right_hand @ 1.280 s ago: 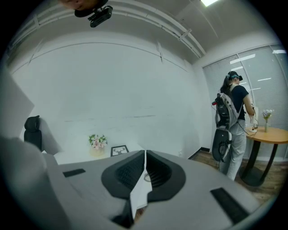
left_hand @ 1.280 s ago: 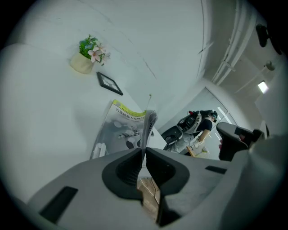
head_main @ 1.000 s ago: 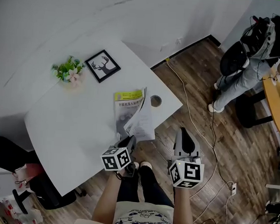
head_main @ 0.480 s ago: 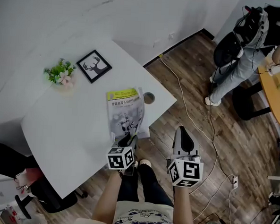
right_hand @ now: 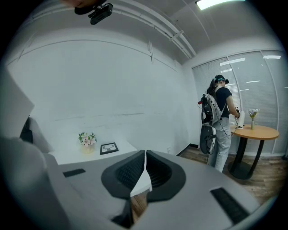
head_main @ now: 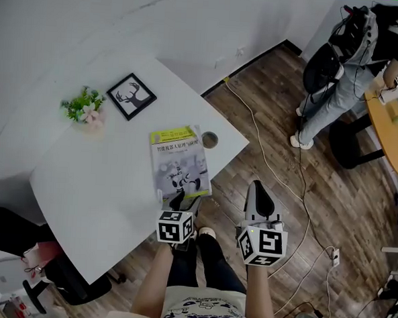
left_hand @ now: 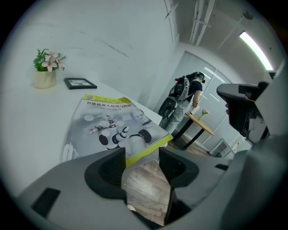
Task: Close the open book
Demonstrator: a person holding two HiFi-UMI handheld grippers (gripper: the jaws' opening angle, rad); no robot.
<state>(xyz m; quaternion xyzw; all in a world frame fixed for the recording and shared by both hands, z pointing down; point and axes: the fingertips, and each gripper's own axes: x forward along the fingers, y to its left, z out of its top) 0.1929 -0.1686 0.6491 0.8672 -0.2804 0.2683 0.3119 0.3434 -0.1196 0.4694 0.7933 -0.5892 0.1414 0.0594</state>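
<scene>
The book lies closed and flat on the white table, its grey cover with a yellow band facing up. In the left gripper view the book has its near corner just beyond the jaw tips. My left gripper hovers at the table's near edge. Its jaws have just been opening and now stand open, with only floor showing between them. My right gripper is off the table, over the wooden floor to the right. It is shut on nothing.
A flower pot and a framed deer picture stand at the table's far side. A round cable hole sits beside the book. A person stands by a round wooden table. A cable runs across the floor.
The book's cover, half raised a second ago, now lies flat and shut. The left gripper has let go, opened and drawn back a little toward the table's near edge.
</scene>
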